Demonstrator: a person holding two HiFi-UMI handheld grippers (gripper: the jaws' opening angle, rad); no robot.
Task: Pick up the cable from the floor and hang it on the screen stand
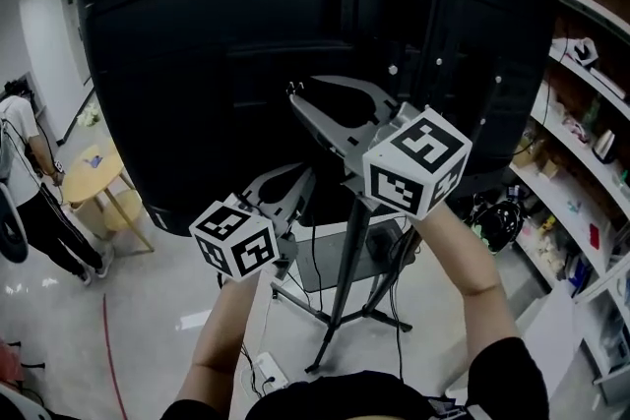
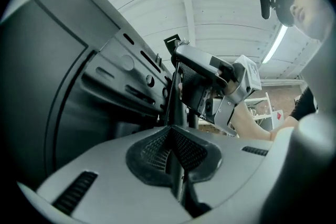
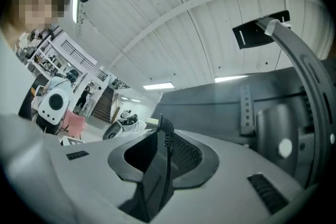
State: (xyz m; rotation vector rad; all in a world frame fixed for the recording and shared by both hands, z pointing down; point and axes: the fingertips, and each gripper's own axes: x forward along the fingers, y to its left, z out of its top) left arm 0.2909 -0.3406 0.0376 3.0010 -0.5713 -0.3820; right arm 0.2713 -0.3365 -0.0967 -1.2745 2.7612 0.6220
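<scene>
Cable point(image 3: 166, 131) off the floor point(image 1: 167, 310), pinched between closed fingers point(image 2: 191, 149) of left gripper point(image 2: 172, 144) and right gripper point(image 3: 161, 147), near screen stand point(image 1: 448, 25), not yet hung.

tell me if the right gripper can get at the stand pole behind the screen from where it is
probably yes: the right gripper, shut on the cable, is raised close beside the stand pole at the back of the screen, and nothing shows between them
</scene>
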